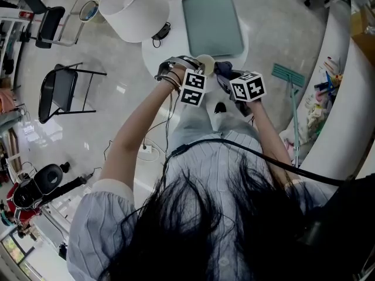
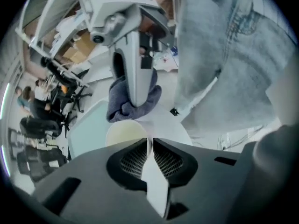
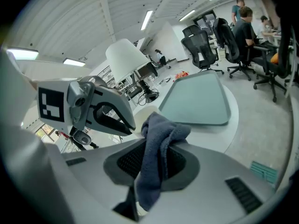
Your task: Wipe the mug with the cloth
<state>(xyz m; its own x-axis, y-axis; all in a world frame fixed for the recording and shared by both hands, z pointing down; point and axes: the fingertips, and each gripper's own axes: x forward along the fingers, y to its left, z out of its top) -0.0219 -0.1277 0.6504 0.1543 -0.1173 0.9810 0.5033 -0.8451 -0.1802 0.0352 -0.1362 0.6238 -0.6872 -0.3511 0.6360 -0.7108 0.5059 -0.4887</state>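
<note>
Left tongs (image 2: 149,142): clamped narrow on the mug (image 2: 125,132), with a thin white strip of its wall pinched between the pads. Mug is held off the table, its open mouth in plain sight in the left gripper view.

Right tongs (image 3: 158,147): closed on the cloth (image 3: 161,127). The fabric is bunched between the pads, with a fold sticking out past the tips and a tail hanging back toward the camera.

Mug look: pale cream, plain, smooth, glossy inside. No print visible. Handle not made out.

Cloth look: dark blue-grey, soft fleecy nap, crumpled into a wad.

Relation: from the left gripper view the wad sits right at the mug's far rim, just above it. Can't tell whether it actually touches. Head view shows both tools close together in front of the person's chest, with the mug between them at the near edge of the table (image 1: 153,56).

Table is round and white. A grey-green tray (image 1: 212,25) lies flat on it beyond the mug, and a white lampshade (image 1: 133,9) stands at its left side.
</note>
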